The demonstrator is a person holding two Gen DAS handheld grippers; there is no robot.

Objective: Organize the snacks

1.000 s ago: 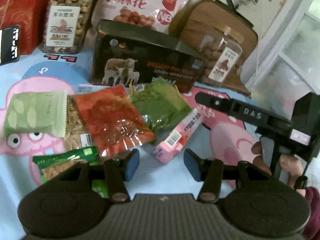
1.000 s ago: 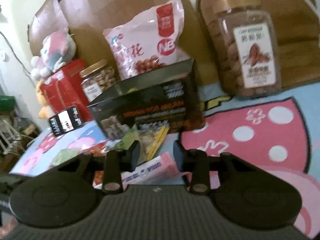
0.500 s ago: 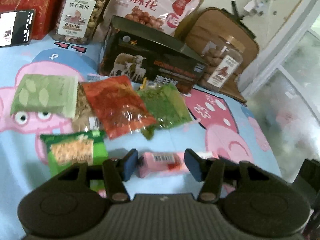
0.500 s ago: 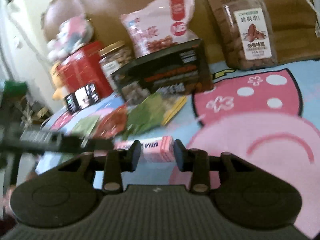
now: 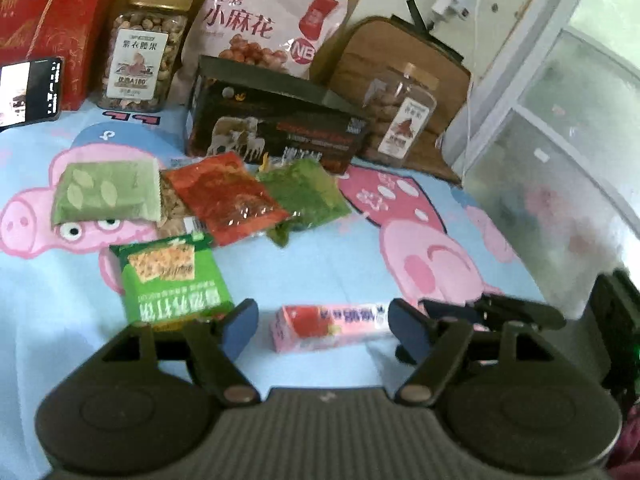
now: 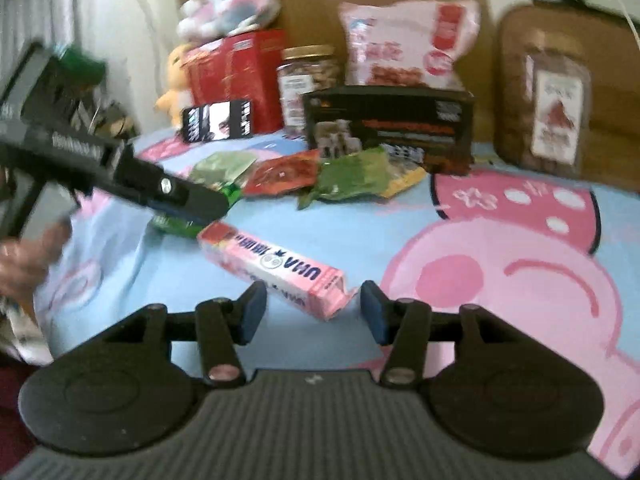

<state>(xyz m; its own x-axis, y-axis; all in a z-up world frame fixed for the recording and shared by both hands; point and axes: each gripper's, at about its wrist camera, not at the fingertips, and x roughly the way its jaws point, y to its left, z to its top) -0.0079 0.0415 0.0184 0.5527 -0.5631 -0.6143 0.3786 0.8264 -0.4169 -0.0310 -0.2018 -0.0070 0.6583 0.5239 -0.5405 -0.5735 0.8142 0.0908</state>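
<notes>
A long pink snack box (image 5: 328, 326) lies flat on the blue cartoon sheet (image 5: 328, 264). My left gripper (image 5: 324, 330) straddles it with the jaws opening; both blue pads stand clear of the box's ends. From the other side my right gripper (image 6: 312, 314) is opening too, with the pink box's (image 6: 276, 268) near end lying between its pads, untouched. Beside the box lies a green cracker packet (image 5: 172, 280). In the right wrist view the left gripper (image 6: 200, 204) comes in from the left, held by a hand (image 6: 24, 256).
Light green (image 5: 106, 192), red (image 5: 228, 200) and dark green (image 5: 304, 196) packets lie mid-sheet. Behind them are a black box (image 5: 276, 132), two nut jars (image 5: 144, 52) (image 5: 400, 116), a pink bag (image 5: 264, 28), a red box (image 5: 52, 28) and a phone (image 5: 28, 92). A glass door (image 5: 560, 160) stands on the right.
The pink box went from beside the dark green packet to the front of the sheet. Both grippers drew back with it, and their jaws now stand wider.
</notes>
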